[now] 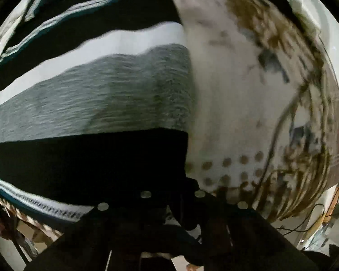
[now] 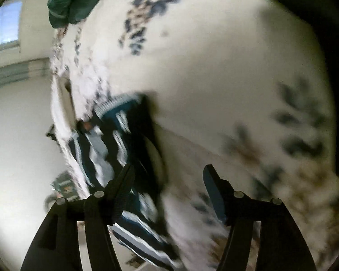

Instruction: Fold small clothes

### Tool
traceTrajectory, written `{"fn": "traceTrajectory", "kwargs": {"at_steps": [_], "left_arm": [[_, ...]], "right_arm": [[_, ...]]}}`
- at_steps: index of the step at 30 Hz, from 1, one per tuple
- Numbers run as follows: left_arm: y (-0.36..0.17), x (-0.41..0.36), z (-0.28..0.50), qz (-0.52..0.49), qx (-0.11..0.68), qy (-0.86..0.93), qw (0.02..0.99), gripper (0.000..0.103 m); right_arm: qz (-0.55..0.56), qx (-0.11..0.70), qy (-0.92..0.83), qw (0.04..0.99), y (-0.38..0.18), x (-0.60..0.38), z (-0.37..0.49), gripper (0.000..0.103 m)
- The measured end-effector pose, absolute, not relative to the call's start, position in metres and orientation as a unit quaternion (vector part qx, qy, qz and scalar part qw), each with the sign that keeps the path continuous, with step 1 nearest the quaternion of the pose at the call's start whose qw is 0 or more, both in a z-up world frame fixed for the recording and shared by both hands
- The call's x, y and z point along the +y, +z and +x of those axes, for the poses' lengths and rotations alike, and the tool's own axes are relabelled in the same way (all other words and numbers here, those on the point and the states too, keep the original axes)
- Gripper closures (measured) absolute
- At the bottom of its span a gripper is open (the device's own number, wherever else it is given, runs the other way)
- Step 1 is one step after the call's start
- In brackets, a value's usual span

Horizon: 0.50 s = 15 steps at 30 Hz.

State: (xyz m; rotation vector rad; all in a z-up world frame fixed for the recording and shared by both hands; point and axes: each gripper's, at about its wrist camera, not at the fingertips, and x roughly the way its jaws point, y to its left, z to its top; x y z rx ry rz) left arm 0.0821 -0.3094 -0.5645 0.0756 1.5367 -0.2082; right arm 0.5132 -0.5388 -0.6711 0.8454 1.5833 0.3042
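A knitted garment with black, white and grey bands fills the left wrist view, lying flat on a flowered bedcover. My left gripper points down at the garment's right edge. Its dark fingers are shut together on the black band there, where they blend into the cloth. In the right wrist view the same striped garment lies blurred to the lower left. My right gripper hovers over the bedcover beside it. That gripper is open, with nothing between its fingers.
A dark green garment lies bunched at the far end of the bed. A window and a pale wall are on the left. Cables trail past the bed's edge at lower right of the left wrist view.
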Motion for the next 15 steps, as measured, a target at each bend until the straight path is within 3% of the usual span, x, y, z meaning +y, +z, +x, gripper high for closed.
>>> {"fn": "traceTrajectory", "kwargs": {"at_steps": [5,7,8,15], "left_arm": [[-0.527,-0.289,0.083,0.021,0.674,-0.101,0.731,0.098],[-0.515,-0.284,0.083,0.01,0.669,-0.103,0.736,0.098],[-0.508,-0.276,0.084,0.007,0.665,-0.097,0.74,0.098],[-0.467,-0.189,0.09,-0.111,0.641,-0.048,0.758,0.099]], "right_arm": [[0.399,0.69,0.13,0.59,-0.712,-0.499,0.561,0.039],[0.395,0.687,0.11,0.6,-0.715,-0.488,0.564,0.087],[0.374,0.686,0.108,0.614,-0.709,-0.48,0.566,0.093],[0.248,0.678,0.125,0.681,-0.605,-0.409,0.577,0.094]]}}
